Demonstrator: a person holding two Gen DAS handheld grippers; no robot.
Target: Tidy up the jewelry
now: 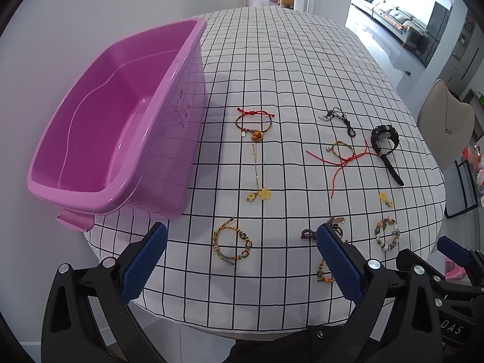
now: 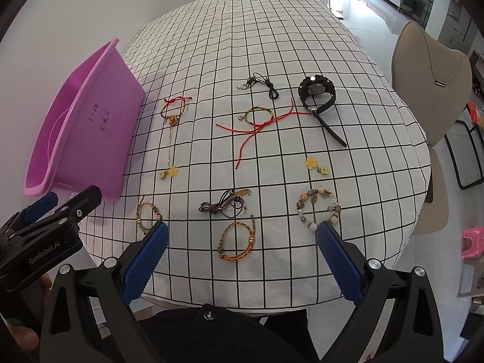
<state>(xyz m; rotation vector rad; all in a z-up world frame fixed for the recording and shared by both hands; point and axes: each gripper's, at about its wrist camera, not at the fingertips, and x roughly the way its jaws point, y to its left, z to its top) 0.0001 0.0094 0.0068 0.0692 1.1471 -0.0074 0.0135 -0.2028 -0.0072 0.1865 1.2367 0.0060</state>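
An empty pink plastic bin point(image 1: 121, 115) point(image 2: 81, 127) stands at the table's left. Jewelry lies scattered on the checked cloth: a black watch point(image 2: 317, 93) point(image 1: 385, 139), a red cord with a woven bracelet point(image 2: 257, 121) point(image 1: 341, 154), a black cord point(image 2: 263, 84), a pendant chain with yellow flowers point(image 1: 255, 157) point(image 2: 171, 139), a beaded bracelet point(image 2: 317, 211) point(image 1: 387, 234), a brown cord bundle point(image 2: 227, 205), an orange braided bracelet point(image 2: 239, 242) and a woven bracelet point(image 1: 231, 242) point(image 2: 146, 214). My left gripper point(image 1: 242, 257) and right gripper point(image 2: 242, 254) both hang open above the near edge, holding nothing.
The white cloth with black grid point(image 2: 242, 45) covers an oval table. A beige chair point(image 2: 429, 81) stands at the right, a pink stool point(image 2: 473, 242) on the floor beside it. A doorway and a bright living room lie beyond the far end.
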